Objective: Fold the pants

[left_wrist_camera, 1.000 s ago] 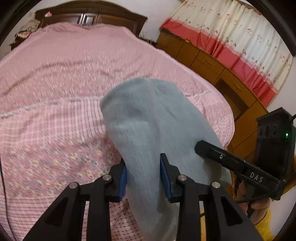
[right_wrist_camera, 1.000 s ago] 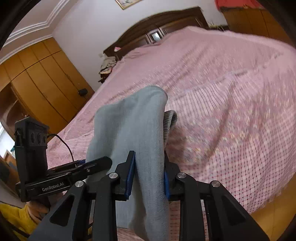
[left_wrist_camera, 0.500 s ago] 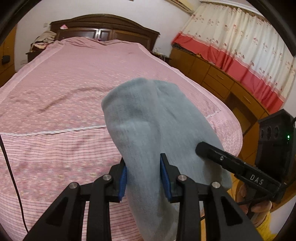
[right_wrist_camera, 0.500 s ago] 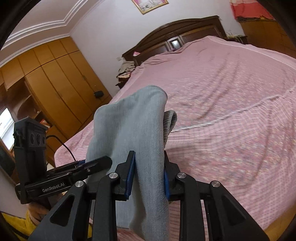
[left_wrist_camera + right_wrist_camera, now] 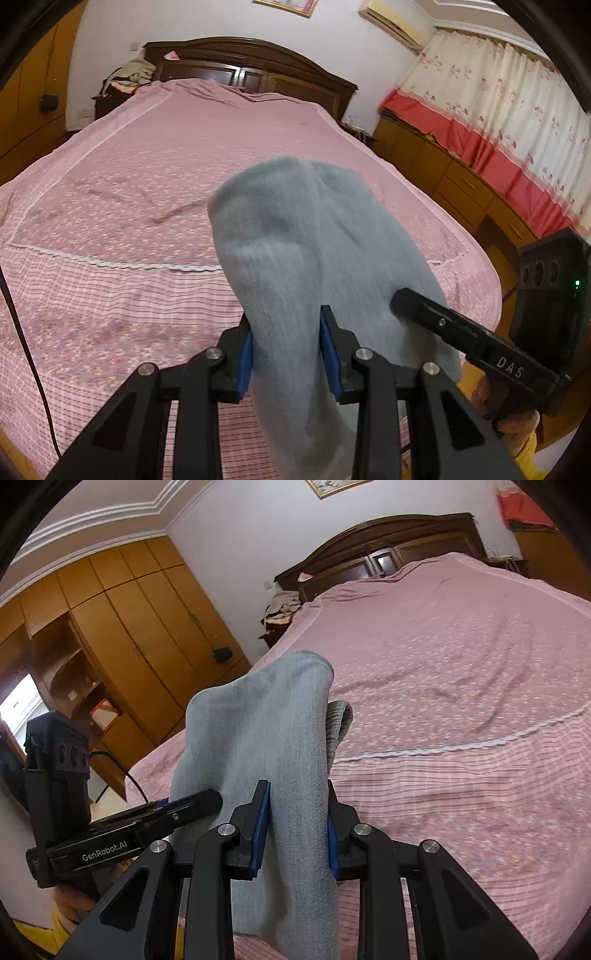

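One pair of grey-blue pants (image 5: 295,236), two claws, left claw (image 5: 286,350) and right claw (image 5: 295,834), one pink-covered bed (image 5: 129,192), one dark headboard (image 5: 251,55).

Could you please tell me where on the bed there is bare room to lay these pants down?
Nearly the whole pink bedspread is bare, from the white lace strip up to the headboard. Clutter sits only off the bed: a clothes pile beside the headboard. The pants hang from both hand-held grippers over the foot end.

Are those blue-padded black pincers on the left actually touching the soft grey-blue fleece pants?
Touching. The left wrist view shows the left gripper with both blue pads pressed against the grey-blue pants, cloth bunched between them.
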Tool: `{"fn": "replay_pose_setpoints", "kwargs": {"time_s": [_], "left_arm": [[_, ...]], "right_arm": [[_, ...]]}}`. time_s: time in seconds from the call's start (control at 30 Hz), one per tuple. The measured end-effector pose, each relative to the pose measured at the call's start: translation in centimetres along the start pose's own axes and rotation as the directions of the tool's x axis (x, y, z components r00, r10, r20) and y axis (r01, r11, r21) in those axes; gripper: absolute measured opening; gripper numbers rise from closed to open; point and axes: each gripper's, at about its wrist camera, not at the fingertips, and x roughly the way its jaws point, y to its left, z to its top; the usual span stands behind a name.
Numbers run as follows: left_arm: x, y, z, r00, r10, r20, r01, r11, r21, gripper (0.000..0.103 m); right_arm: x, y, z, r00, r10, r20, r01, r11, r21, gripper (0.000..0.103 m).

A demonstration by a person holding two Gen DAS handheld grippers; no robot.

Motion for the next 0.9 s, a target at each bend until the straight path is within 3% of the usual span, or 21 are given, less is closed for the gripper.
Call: {"fn": "replay_pose_setpoints", "kwargs": {"time_s": [0.57, 0.9], "left_arm": [[-0.3, 9.9, 2.4, 0.996, 0.083, 0.008, -0.082, 0.995, -0.063, 0.033], [4.2, 16.5, 3.3, 0.994, 0.102, -0.028, -0.103, 0.994, -0.037, 0.033]], "right_arm": [[9.7, 4.6, 0.9, 0.997, 0.051, -0.052, -0.053, 0.998, -0.036, 0.027], [17.0, 5.3, 0.2, 0.994, 0.02, -0.103, -0.022, 0.999, -0.023, 0.027]]}}
